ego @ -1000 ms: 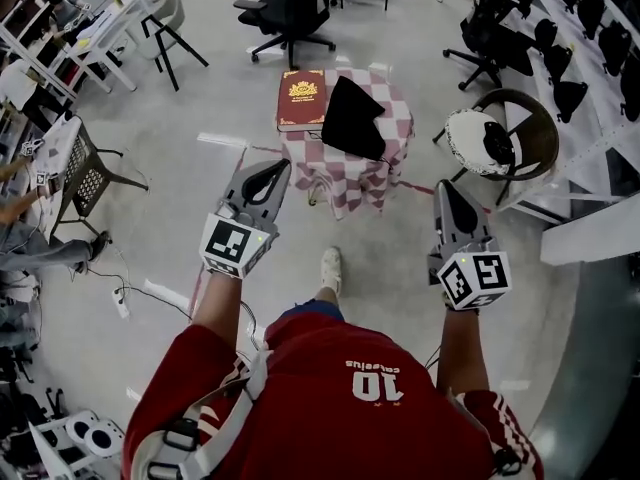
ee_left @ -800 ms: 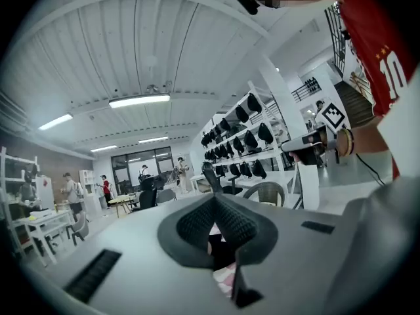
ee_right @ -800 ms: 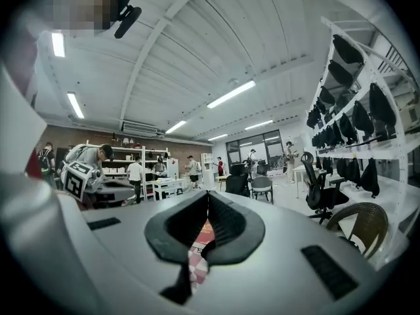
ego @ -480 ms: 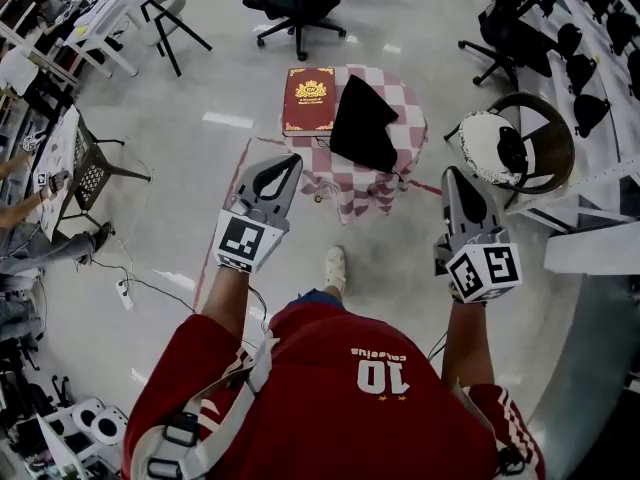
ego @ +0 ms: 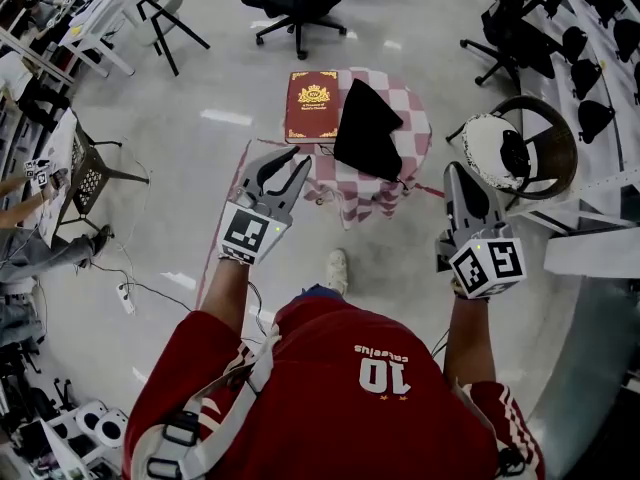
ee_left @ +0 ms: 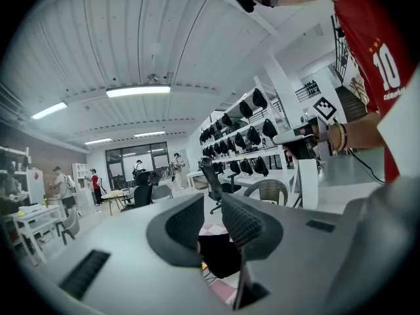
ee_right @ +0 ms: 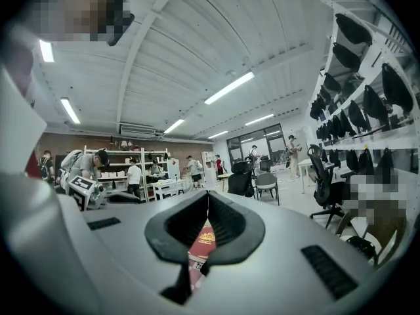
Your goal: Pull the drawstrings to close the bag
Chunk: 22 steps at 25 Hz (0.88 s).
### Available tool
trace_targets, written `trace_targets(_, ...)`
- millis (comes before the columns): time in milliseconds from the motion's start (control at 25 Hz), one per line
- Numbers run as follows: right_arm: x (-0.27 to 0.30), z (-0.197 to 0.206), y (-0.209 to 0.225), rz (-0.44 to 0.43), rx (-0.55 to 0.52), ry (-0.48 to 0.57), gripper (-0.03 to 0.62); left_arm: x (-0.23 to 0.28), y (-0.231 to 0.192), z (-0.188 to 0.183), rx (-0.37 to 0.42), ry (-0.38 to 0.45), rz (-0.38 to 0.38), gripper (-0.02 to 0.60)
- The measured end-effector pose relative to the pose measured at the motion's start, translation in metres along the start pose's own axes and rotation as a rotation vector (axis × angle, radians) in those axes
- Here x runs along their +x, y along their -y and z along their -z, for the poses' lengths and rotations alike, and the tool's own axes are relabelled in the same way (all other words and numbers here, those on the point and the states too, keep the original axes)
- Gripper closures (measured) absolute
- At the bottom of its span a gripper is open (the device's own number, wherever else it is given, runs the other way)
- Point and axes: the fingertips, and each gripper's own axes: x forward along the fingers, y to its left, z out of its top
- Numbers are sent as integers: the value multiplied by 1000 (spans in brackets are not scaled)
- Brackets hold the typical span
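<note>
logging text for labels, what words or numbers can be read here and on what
"10": on the red shirt, on its back, upside down in the head view
small word beside it: too blurred to read
gold print on the red book: too small to read

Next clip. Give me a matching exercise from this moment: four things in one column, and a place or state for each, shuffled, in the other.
Things:
1. red book
2. black bag
3. left claw
4. right claw

Places or states:
A. jaws together, nothing held
B. left part of the checked table, as the head view shows it
C. jaws apart, nothing between them
D. on the table, just right of the book

Pairs: 1-B, 2-D, 3-C, 4-A. The left claw's jaws are opening at this moment.
</note>
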Motion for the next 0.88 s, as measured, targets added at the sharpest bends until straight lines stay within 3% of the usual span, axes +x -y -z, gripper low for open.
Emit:
trace_targets(120, 9, -2, 5, 12, -7, -2, 580, 10, -4, 27, 14, -47, 28, 499)
trace_targets(320, 25, -2, 8, 21, -4, -1, 580, 29, -5, 81, -54, -111, 91, 488)
trace_targets(880, 57, 15, 6, 77, 11, -38, 580, 76, -1, 203, -95, -253, 235, 480)
